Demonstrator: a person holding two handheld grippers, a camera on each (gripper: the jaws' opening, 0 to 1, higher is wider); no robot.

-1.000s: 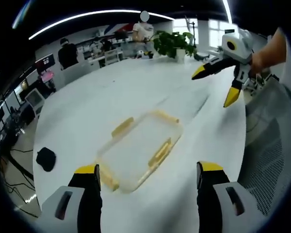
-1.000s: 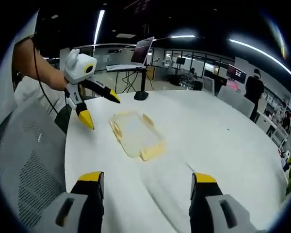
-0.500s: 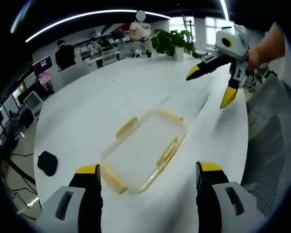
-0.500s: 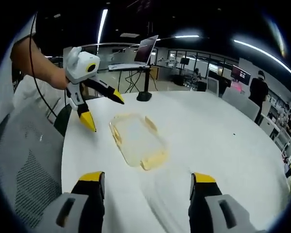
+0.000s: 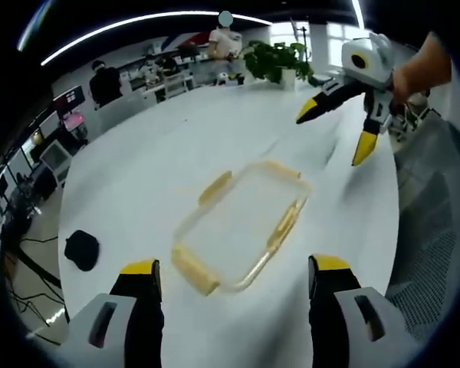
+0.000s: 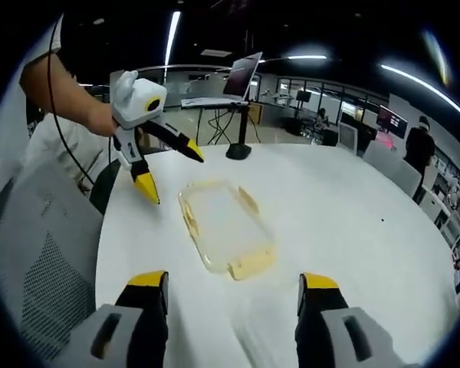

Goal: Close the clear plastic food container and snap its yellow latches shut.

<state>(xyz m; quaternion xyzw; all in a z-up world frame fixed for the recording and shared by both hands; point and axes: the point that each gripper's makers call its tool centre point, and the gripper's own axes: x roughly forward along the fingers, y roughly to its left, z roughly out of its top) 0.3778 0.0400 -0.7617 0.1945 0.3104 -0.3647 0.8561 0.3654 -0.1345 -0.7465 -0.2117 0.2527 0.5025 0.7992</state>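
Note:
A clear plastic food container (image 5: 241, 226) with yellow latches lies flat on the white table, lid on. In the right gripper view the container (image 6: 225, 228) sits ahead of my jaws. My left gripper (image 5: 231, 274) is open, just short of the container's near end, with nothing between its fingers; it also appears at the upper left of the right gripper view, the left gripper (image 6: 170, 170) hanging open above the table. My right gripper (image 6: 231, 280) is open and empty. In the left gripper view the right gripper (image 5: 334, 135) hovers open beyond the container, held by a hand.
The white table (image 5: 153, 161) curves round. A black object (image 5: 82, 248) lies near its left edge. A potted plant (image 5: 274, 63) stands at the far side. A grey mesh chair (image 6: 38, 261) sits at the table's edge. A laptop on a stand (image 6: 241, 84) is behind.
Both cameras have closed in on the container, which looks larger and nearer the jaws in each view. The container itself has stayed put on the table.

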